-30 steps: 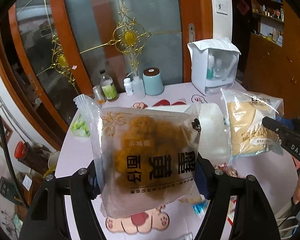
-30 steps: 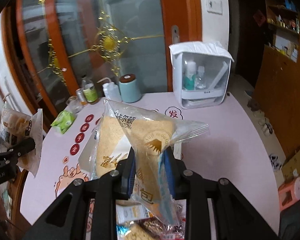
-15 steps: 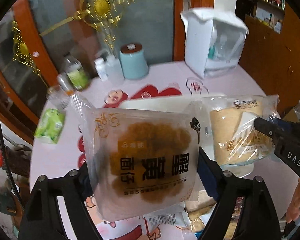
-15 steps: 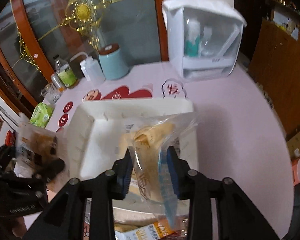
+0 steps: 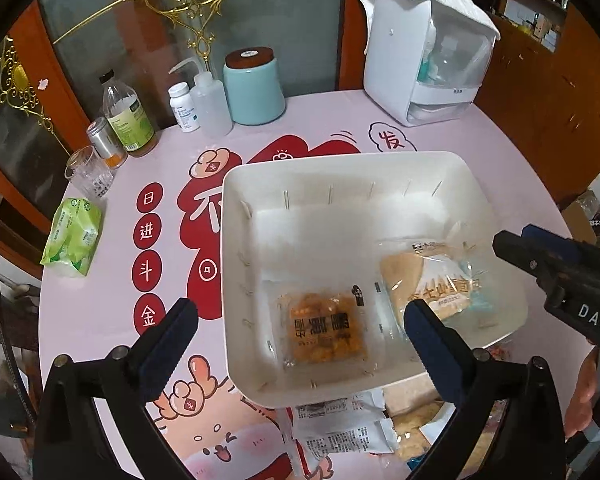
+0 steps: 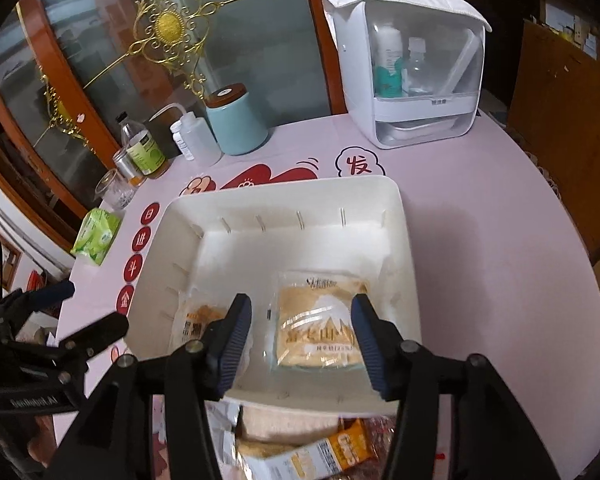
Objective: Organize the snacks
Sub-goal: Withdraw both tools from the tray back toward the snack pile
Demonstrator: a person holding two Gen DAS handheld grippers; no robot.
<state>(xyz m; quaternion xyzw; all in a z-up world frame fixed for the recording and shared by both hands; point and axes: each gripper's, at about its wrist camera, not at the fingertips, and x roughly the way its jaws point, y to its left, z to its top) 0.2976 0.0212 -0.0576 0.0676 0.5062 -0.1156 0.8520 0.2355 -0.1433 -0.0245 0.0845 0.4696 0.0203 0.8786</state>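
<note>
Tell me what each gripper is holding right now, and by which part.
Nothing is held. The left gripper and right gripper have both just been opening; the orange snack packet and bread packet lie loose in the white bin.

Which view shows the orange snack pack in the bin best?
The left wrist view: the orange pack lies whole and flat in the bin. In the right wrist view a finger of the right gripper covers half of it.
</note>
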